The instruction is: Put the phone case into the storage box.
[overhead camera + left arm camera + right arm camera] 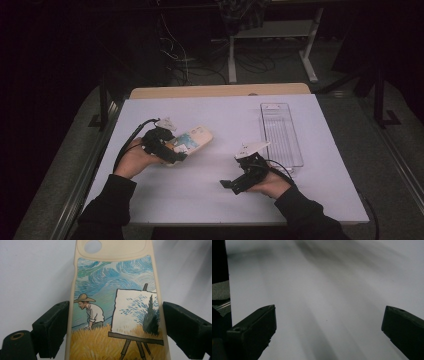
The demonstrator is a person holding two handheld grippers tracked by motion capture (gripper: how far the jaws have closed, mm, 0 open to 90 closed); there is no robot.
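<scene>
One clear plastic tray (281,135) lies lengthwise at the right of the white table (220,200), a long, shallow, ribbed container with nothing in it that can be made out. There is one phone case (192,141), cream-edged and printed with a painting of a man in a straw hat bending in a yellow field beside an easel under a swirling blue sky; it sits at the left centre of the table, well apart from the tray. The left gripper (172,150) has it clamped: in the left gripper view the two black jaws press against the long edges of the phone case (115,307), one on each side, and the camera cut-out at its far end points away from the hand. Whether the case is touching the tabletop cannot be told. The right gripper (235,184) rests low over the table just beside the near end of the tray, its jaws standing wide apart with only bare white surface between them. Two grippers, one tray, one case.
</scene>
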